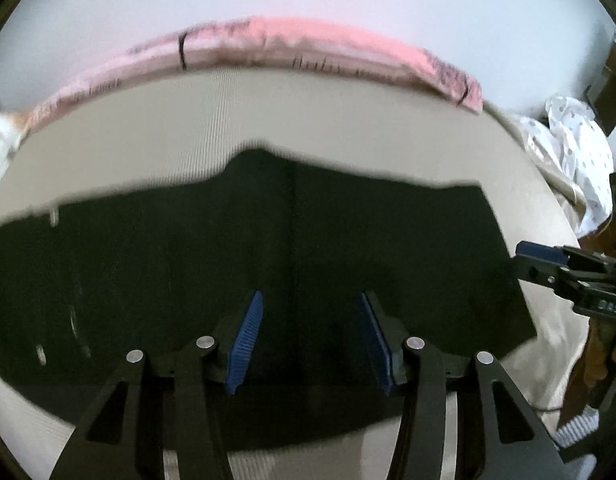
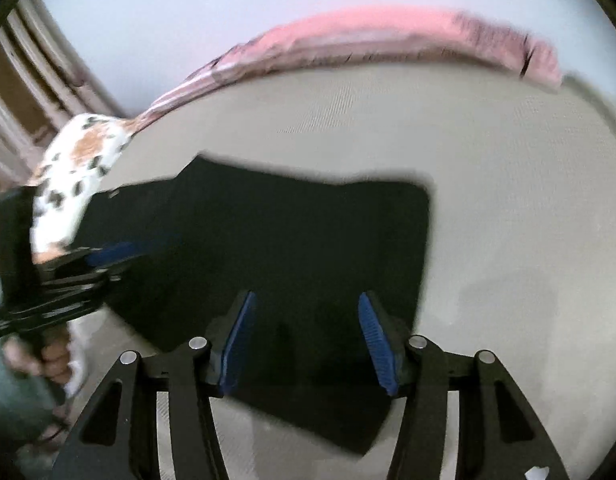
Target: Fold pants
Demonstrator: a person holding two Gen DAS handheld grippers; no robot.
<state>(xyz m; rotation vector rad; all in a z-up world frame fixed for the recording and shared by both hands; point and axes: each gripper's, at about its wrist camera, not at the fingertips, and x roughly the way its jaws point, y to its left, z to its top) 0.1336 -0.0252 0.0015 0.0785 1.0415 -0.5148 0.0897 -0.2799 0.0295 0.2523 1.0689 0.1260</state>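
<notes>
Item: pants [image 1: 268,240], black, lying flat on beige bed sheet [image 1: 308,112], already doubled into a wide slab. Likely soft, light, limp w/ no stiffness; best pinched at corners or an edge. Left gripper [image 1: 310,336]: jaws wide apart, empty, above cloth. Right gripper [image 2: 304,336]: same, wide apart, empty. Pink blanket [image 1: 308,40] along far edge; spotted cloth [image 2: 72,168] at side.

Beige ribbed bed surface [image 1: 348,120], filling most of both wrist views. Dark pants [image 1: 268,240] lie flat across its centre, folded into a broad block. A pink blanket [image 1: 308,40] runs along the far edge, at the top of the frame. White spotted cloth [image 1: 580,148] lies crumpled at the right edge; white, orange-and-black-patched fabric [image 2: 80,152] at centre left.
</notes>
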